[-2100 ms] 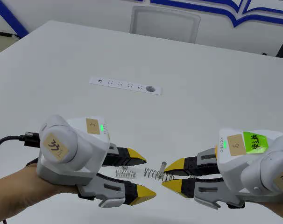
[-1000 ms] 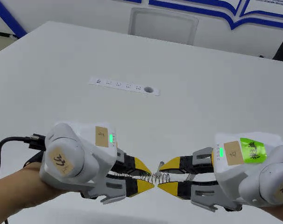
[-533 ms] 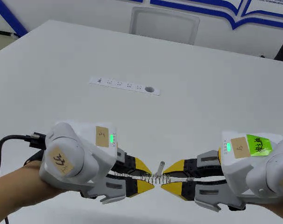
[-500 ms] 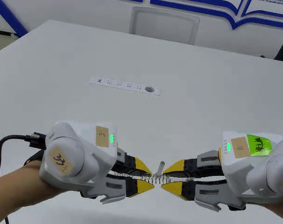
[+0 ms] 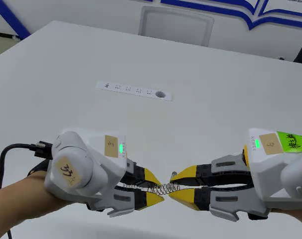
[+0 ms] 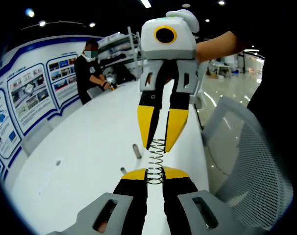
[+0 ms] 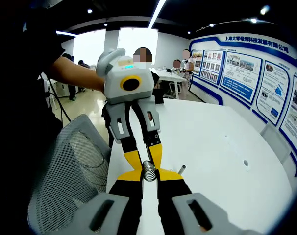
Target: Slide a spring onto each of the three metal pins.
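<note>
Left gripper (image 5: 161, 189) and right gripper (image 5: 172, 185) meet tip to tip, each clamped on one end of the spring (image 5: 166, 188).

Right gripper (image 7: 148, 176): own black jaws with yellow tips rise from bottom centre, closed onto the near end of a spring (image 7: 148, 171), which is seen end-on as a coil. Left gripper (image 7: 145, 160) comes in from upper centre, white housing with green light lit, held by a forearm (image 7: 80, 76) entering from upper left. Its yellow tips pinch the far end of the same spring. Metal pin (image 7: 182, 169) sits on the white table (image 7: 212, 147) just right of the jaw tips, apart from the spring. Grey mesh chair (image 7: 72, 161) at lower left. Round hole (image 7: 245, 163) in the tabletop, right of centre. Display panels (image 7: 246, 73) on the wall, upper right.
</note>
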`<state>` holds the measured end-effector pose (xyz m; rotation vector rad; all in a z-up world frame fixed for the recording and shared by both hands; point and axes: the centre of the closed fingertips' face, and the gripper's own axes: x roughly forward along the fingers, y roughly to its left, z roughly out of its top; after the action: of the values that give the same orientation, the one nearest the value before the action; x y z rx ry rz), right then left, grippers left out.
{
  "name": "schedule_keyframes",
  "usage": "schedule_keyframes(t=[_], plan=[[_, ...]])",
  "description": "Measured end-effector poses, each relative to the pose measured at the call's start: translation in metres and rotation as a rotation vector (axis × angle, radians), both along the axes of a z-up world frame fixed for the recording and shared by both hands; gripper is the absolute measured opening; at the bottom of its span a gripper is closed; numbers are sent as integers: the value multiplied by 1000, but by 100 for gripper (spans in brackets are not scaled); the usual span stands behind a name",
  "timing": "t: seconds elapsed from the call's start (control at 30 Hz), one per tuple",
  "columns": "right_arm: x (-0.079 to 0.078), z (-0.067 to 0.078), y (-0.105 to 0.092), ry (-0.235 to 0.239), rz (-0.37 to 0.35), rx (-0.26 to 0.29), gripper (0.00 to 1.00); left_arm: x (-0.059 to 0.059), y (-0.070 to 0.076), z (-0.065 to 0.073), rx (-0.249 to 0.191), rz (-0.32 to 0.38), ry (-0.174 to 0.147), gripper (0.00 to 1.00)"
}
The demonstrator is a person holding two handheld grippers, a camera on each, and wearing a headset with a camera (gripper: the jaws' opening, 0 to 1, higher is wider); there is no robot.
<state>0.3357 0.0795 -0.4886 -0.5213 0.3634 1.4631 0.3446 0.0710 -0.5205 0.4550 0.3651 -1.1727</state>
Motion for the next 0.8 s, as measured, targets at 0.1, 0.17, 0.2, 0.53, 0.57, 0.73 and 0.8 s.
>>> schedule_keyframes(t=[0.1,0.17,0.2,0.53,0.57,0.73,0.8], plan=[[2,5,4,17,-21,40,12,2,0,2,-9,10,4,10],[3,9,7,31,-29,61,11,2,0,2,-18,12,9,10],[3,9,7,26,-29,59,11,2,-1,3,-20,14,9,10],[5,6,10,89,-76,92,12,1,-2,-1,-50,34,39,10],[5,6,11,105,-83,101,12,1,-2,-1,-60,37,43,10],[7,8,12,150,-109,127,12,2,-3,3,-115,51,63,10],[7,9,13,148,-110,129,12,3,-3,5,-124,54,63,10]])
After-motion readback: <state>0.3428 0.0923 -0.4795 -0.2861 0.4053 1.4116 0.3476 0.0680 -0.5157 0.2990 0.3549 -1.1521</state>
